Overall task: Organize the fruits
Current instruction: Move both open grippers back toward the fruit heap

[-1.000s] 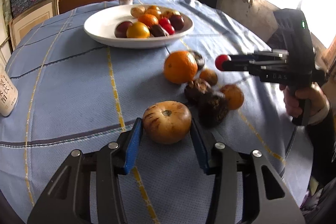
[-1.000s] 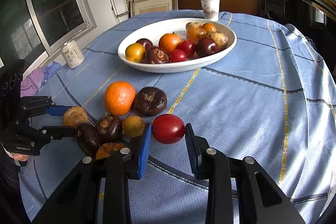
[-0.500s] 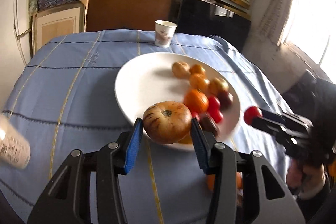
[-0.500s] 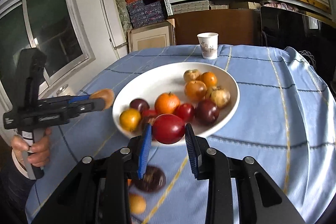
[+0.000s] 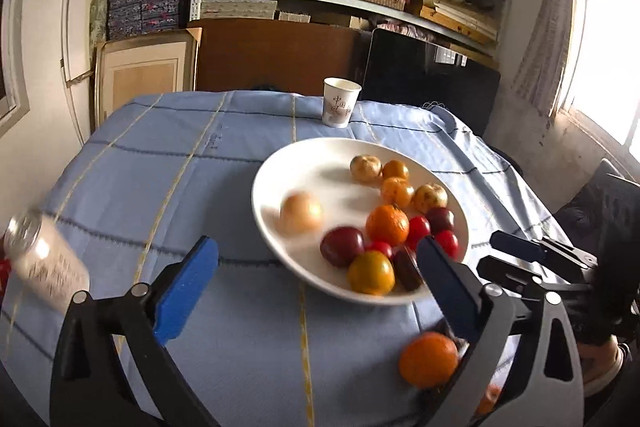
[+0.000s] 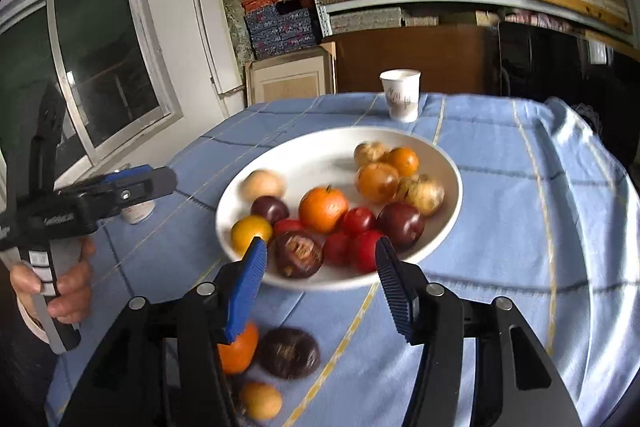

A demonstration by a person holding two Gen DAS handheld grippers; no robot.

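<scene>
A white plate (image 5: 304, 163) (image 6: 312, 151) holds several fruits. A tan striped fruit (image 5: 301, 213) (image 6: 263, 184) lies blurred at the plate's left side. A red fruit (image 6: 366, 247) lies at the plate's near edge among other red ones. My left gripper (image 5: 316, 279) is open and empty above the plate's near-left edge. My right gripper (image 6: 320, 277) is open and empty just in front of the plate. An orange (image 5: 428, 359) (image 6: 238, 347), a dark brown fruit (image 6: 289, 351) and a small yellow-brown fruit (image 6: 260, 399) lie on the blue cloth near me.
A paper cup (image 5: 340, 102) (image 6: 401, 94) stands behind the plate. A white can (image 5: 44, 263) stands at the table's left edge. The table is round, with shelves, boxes and a window behind it.
Both grippers rose over the plate and opened. The tan striped fruit left my left gripper and the red fruit left my right gripper; both now lie in the plate.
</scene>
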